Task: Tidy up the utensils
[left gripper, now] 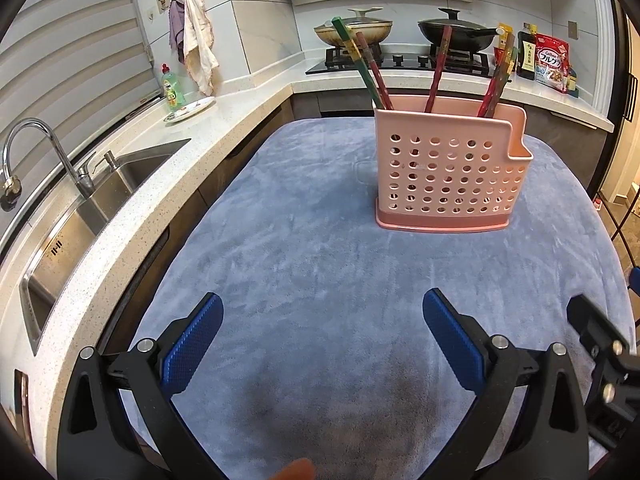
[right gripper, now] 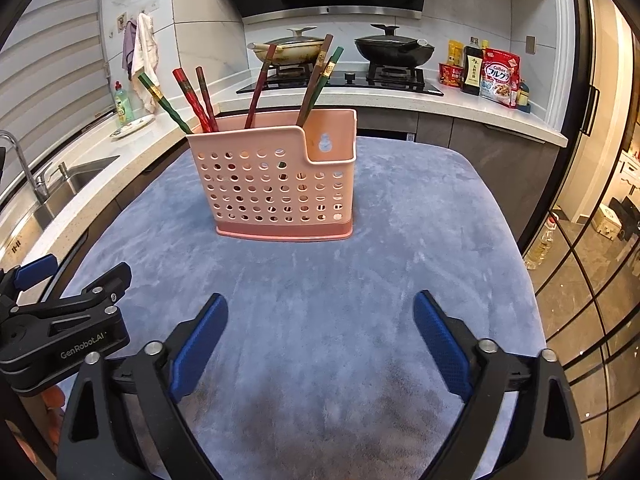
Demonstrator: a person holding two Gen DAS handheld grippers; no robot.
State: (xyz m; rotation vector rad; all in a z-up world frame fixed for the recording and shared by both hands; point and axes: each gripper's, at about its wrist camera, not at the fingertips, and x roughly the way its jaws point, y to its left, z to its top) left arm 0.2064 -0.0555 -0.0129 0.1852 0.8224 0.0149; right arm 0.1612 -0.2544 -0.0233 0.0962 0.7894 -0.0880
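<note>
Spread wide and holding nothing: left gripper (left gripper: 322, 316), blue ribbed pads on black arms, above a bare stretch of plush blue-grey cloth (left gripper: 304, 248). Likewise gaping and empty: right gripper (right gripper: 320, 314), textured blue fingertips (right gripper: 434, 324) apart over the same soft nap. Straight ahead of both sets of fingers, well apart from them, upright on the cloth: pale pink perforated plastic utensil holder (right gripper: 276, 184), round holes in rows, darker pink base, stepped lower compartment at one end. Leaning out of its top at splayed angles: dark red, brown and green lacquered chopsticks (right gripper: 200, 100). Open cloth on all sides of the holder, rounded table edge beyond. Off past the left fingers: speckled white stone counter (left gripper: 132, 208) with steel sink (left gripper: 92, 200). Far behind the holder: black gas hob with two lidded pans (right gripper: 394, 50).
</note>
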